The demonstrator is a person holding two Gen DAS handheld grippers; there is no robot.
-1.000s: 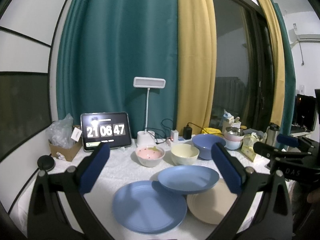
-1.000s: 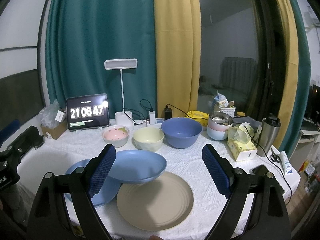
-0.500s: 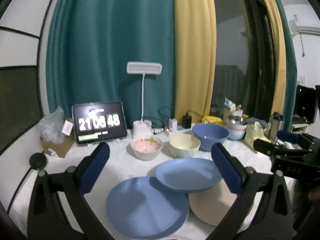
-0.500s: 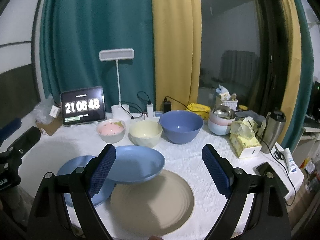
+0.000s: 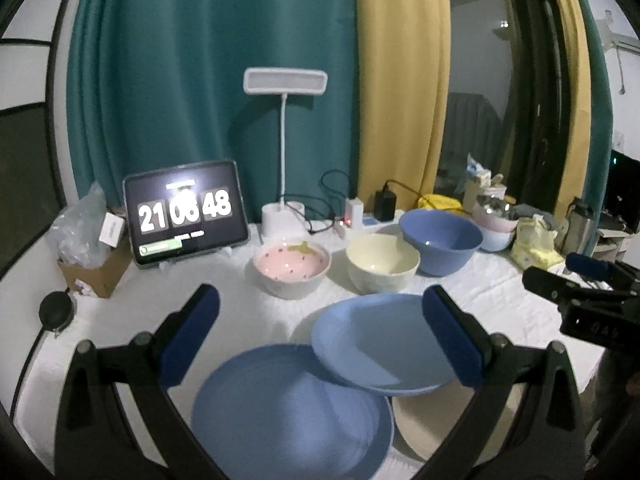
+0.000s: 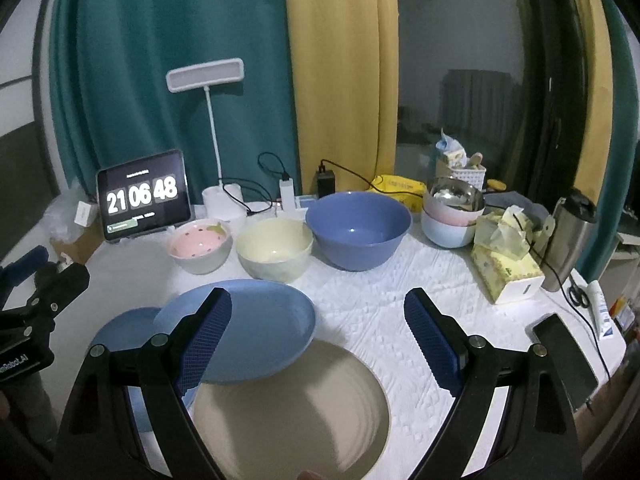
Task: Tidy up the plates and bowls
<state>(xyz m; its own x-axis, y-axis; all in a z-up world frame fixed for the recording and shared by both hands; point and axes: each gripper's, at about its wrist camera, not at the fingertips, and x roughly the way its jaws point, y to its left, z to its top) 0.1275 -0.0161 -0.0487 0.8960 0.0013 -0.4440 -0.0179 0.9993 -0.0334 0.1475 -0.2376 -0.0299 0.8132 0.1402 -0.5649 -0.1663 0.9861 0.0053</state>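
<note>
At the far left of the white-clothed table (image 6: 372,304) a cardboard box (image 5: 94,272) with crumpled clear plastic sits partly lost in the dim edge of the left wrist view, and what it holds cannot be made out. Beside it a tablet (image 5: 185,218) shows 21 06 48, with a white desk lamp (image 5: 285,82) rising behind. Before them stand three bowls in a row: a pink bowl (image 5: 292,270), a cream bowl (image 5: 383,264) and a large blue bowl (image 5: 440,240). Nearer the front lie the plates: a big blue plate (image 5: 292,412) flat on the cloth, a lighter blue plate (image 5: 380,350) tilted, its edge overlapping both the big blue plate and a beige plate (image 6: 292,408), whose left side it hides. The left gripper (image 5: 320,340) hangs above the big blue plate with its jaws spread wide and nothing between them; the right gripper (image 6: 318,340) hangs over the beige plate, equally wide apart and empty, its left finger (image 6: 206,340) covering part of the lighter blue plate. Further right, stacked bowls (image 6: 454,212), a tissue box (image 6: 506,272) and a steel flask (image 6: 568,236) crowd the table's end, and a dark phone (image 6: 564,360) lies half cut off by the right gripper's arm.
</note>
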